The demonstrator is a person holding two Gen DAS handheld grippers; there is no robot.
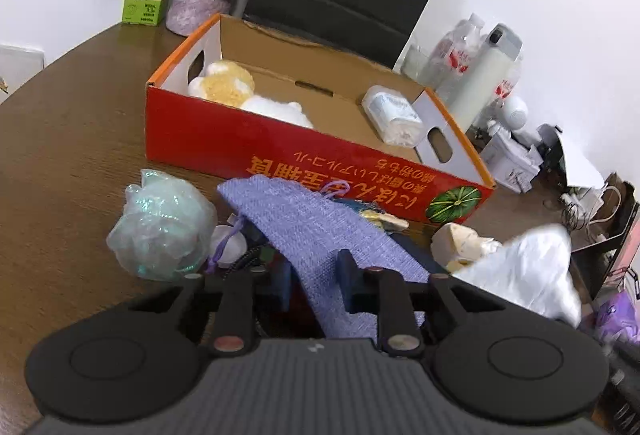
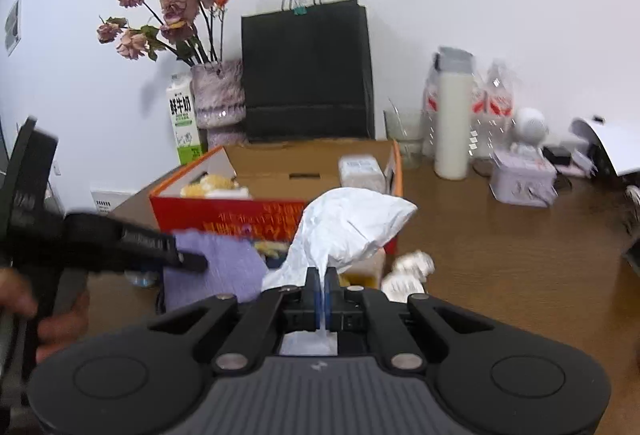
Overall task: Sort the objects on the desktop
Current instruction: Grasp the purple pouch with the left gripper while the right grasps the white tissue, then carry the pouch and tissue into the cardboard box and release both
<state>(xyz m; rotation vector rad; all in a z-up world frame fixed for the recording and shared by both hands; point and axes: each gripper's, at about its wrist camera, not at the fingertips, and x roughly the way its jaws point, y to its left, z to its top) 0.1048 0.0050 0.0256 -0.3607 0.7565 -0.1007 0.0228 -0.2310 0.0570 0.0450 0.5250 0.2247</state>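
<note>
We see a lavender knitted cloth (image 1: pixel 320 235), coarse and flat, caught between the blue pads of the left tool (image 1: pixel 316 281), whose jaws are narrowed onto it; it is raised a little over the clutter at the near side of the counter (image 1: pixel 60 139). A white crinkled plastic bag (image 2: pixel 352 223), thin and puffed, is held off the counter, its neck clamped in the right tool (image 2: pixel 322 293), whose jaws are pressed tight on the film.

Just left of the cloth lies a pale green mesh bath puff (image 1: pixel 160 231), ruffled and translucent. Beside the bag sit a cream lump (image 1: pixel 460 241) and a crumpled white wad (image 2: pixel 408 271).

Behind them stands a red cardboard box (image 1: pixel 280 151) with a plain brown interior and a printed pumpkin. It holds a yellow-and-white fluffy thing (image 1: pixel 228 83) at one end and a white wrapped pack of tissues (image 1: pixel 394 115) at the other.

Farther back stand a green-and-white milk carton (image 2: pixel 183 119), a mottled purple vase (image 2: pixel 218 95) of dried roses (image 2: pixel 168 7), a black paper bag (image 2: pixel 308 71) and a tall white flask (image 2: pixel 452 123).

In the right wrist view the left tool points in from the left, angled down, with a hand (image 2: pixel 60 319) gripping its handle.
</note>
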